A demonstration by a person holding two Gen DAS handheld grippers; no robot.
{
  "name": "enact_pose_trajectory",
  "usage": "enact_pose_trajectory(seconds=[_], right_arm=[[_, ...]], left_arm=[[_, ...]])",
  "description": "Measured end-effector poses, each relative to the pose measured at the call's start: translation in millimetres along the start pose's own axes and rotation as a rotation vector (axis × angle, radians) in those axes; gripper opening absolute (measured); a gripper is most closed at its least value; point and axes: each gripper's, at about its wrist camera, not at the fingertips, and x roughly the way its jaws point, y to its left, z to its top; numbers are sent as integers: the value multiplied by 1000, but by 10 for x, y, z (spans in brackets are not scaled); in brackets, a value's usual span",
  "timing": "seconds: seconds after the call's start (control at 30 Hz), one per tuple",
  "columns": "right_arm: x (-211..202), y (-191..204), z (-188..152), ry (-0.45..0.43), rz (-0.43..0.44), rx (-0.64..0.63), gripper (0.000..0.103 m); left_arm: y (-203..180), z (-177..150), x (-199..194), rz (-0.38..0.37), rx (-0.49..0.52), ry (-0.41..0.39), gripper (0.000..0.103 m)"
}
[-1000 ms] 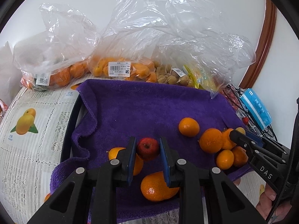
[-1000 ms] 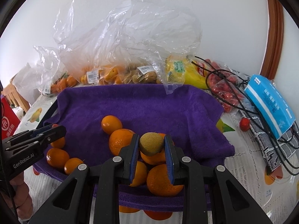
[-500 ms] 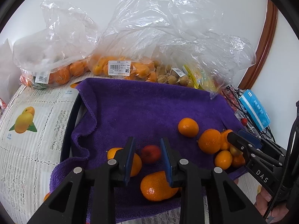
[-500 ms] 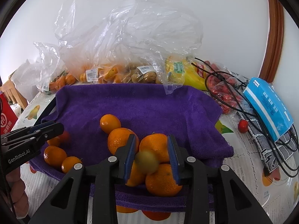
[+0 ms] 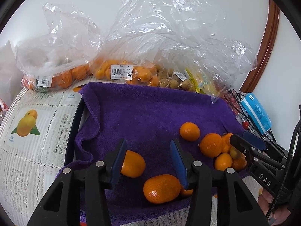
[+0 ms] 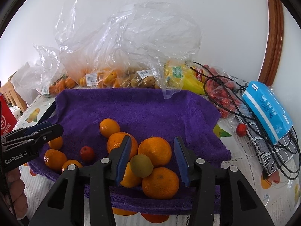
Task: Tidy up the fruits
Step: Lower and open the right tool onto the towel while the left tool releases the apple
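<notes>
Greenish fruit (image 6: 141, 166): perched on the orange pile (image 6: 154, 150) at the towel's 6 o'clock edge; judged unstable, a nudge could roll it off.
Red fruit (image 6: 87, 153): loose on the purple towel (image 6: 143, 111), at 9 o'clock from the pile.
Right gripper (image 6: 152, 158): jaws apart, empty, straddling the pile; lowering risks knocking oranges over the towel's front edge.
Left gripper (image 5: 148, 160): jaws apart, holding nothing; 2 oranges lie beneath, the one (image 5: 132, 163) at 8 o'clock touching its left finger, so it may roll.
</notes>
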Motion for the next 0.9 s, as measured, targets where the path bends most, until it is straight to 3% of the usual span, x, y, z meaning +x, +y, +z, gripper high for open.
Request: enact_pose_trajectory(seconds=[0.07,0.47,0.7,0.9], right_arm=[[-16,9,5,-11,-11,-5,56],[-64,44,-3,-21,-10,-21,67],[-176,26,34,-25,41,10,67],[-599,98,47,-44,23,22,67]], left_arm=[[2,0,0,1,1,2,50],[-19,10,-25,11,16,-2,59],[-76,59,-196,33,29,-36,64],[-103,-14,-540,16,14,-43,77]])
